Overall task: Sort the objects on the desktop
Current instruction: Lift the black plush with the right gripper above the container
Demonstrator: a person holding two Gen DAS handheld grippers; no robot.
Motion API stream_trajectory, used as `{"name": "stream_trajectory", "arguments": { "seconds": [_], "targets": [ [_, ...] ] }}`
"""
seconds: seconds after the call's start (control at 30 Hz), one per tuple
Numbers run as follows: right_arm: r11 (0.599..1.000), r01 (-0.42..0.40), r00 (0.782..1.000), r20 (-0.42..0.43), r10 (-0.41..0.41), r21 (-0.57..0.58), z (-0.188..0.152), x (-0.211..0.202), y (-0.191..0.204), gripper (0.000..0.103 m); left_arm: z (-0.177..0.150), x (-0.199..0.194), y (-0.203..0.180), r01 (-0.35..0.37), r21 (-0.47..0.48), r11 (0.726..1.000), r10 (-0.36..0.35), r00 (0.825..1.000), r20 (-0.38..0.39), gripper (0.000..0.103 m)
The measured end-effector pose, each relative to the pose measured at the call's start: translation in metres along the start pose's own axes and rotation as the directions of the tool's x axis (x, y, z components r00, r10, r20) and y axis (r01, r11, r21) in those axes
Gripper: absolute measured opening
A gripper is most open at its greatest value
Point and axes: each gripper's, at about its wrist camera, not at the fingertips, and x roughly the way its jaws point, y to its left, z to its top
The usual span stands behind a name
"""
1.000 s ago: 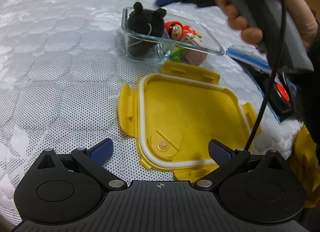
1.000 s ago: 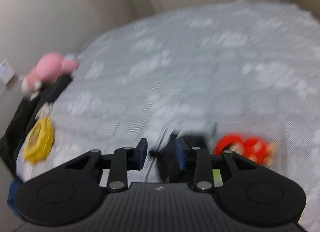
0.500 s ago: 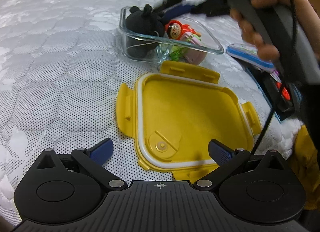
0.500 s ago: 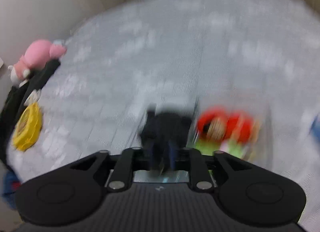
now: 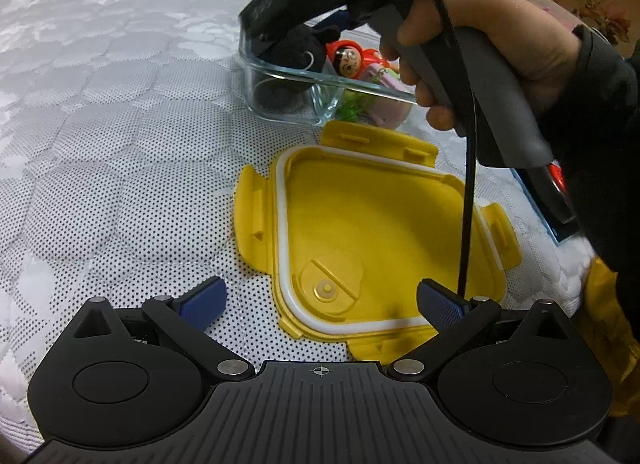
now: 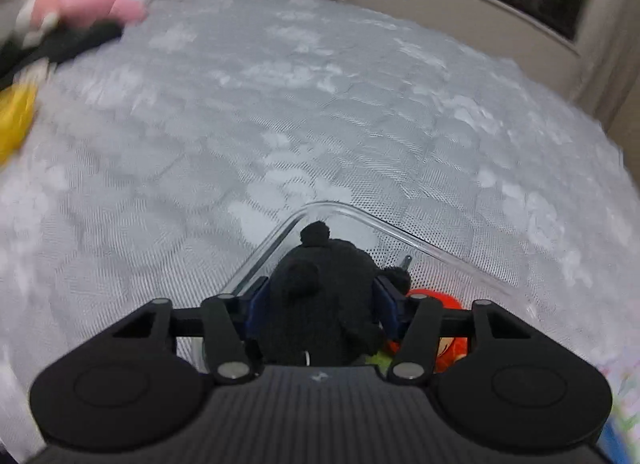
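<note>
Right gripper has dropped into the glass box; jaws opening around the black plush, releasing it. Left gripper hangs open, empty, over the yellow lid, likely next.

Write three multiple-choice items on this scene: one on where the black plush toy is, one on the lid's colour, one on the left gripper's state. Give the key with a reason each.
1. Where is the black plush toy?
A. On the yellow lid
B. In the glass container, between the right gripper's fingers
C. On the bare mattress

2. What colour is the lid lying on the mattress?
A. Blue
B. Red
C. Yellow, with a white seal

3. How does the left gripper stand?
A. Open, holding nothing
B. Shut on the lid
C. Shut on a toy

Key: B, the toy sits inside the glass wall while the right jaws are opening around it; C, the lid shows yellow with a white rim; A, its fingers stand wide apart above the lid.
</note>
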Motion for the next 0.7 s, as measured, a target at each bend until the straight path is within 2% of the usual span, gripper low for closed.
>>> {"name": "stream_trajectory", "arguments": {
  "seconds": [0.07,0.1,0.17,0.23,0.33,0.37,0.4,0.43,0.5,0.57,0.63,0.7],
  "targets": [
    [0.981,-0.068,0.998,0.021,0.065,0.182,0.001,-0.003,-0.024,0.054,0.0,0.0,0.002,0.002,-0.004,1.0,-0.002,1.0,0.002,0.103],
    [0.957,-0.103,0.995,0.037,0.096,0.272,0.002,-0.004,-0.036,0.054,0.0,0.0,0.002,0.004,-0.006,1.0,-0.004,1.0,0.002,0.103],
    [0.873,-0.183,0.983,0.079,0.165,0.452,-0.005,-0.004,-0.06,0.054,0.001,0.0,0.003,0.003,-0.008,1.0,-0.003,1.0,0.002,0.103],
    [0.766,-0.248,0.968,0.122,0.22,0.593,-0.014,-0.002,-0.081,0.056,0.001,0.001,0.003,0.0,-0.005,1.0,0.0,1.0,0.001,0.103],
    [0.748,-0.283,0.957,0.128,0.26,0.6,-0.018,-0.001,-0.088,0.059,0.001,0.0,0.003,-0.005,0.001,1.0,0.005,1.0,-0.001,0.103],
    [0.779,-0.271,0.96,0.105,0.258,0.565,-0.014,-0.005,-0.086,0.064,0.001,0.0,0.003,-0.005,0.003,1.0,0.005,1.0,-0.001,0.103],
    [0.81,-0.255,0.965,0.086,0.247,0.528,-0.009,-0.011,-0.083,0.064,0.001,0.0,0.004,-0.005,0.002,1.0,0.005,1.0,0.0,0.103],
    [0.827,-0.256,0.966,0.103,0.237,0.501,-0.006,-0.02,-0.081,0.064,0.001,0.0,0.004,-0.004,0.001,1.0,0.004,1.0,0.0,0.103],
    [0.865,-0.237,0.97,0.147,0.191,0.442,0.0,-0.038,-0.076,0.055,0.002,0.001,0.005,-0.006,-0.003,1.0,0.006,1.0,-0.001,0.103],
    [0.908,-0.189,0.975,0.18,0.129,0.375,0.005,-0.051,-0.067,0.03,0.004,0.003,0.004,-0.009,-0.006,1.0,0.009,1.0,-0.002,0.103],
    [0.933,-0.182,0.978,0.155,0.139,0.311,0.006,-0.049,-0.055,0.028,0.005,0.004,0.003,-0.014,-0.001,1.0,0.014,1.0,-0.002,0.103],
    [0.934,-0.189,0.982,0.069,0.176,0.305,0.004,-0.034,-0.047,0.026,0.003,0.004,0.001,-0.015,0.01,1.0,0.015,1.0,-0.002,0.103]
  ]
}}
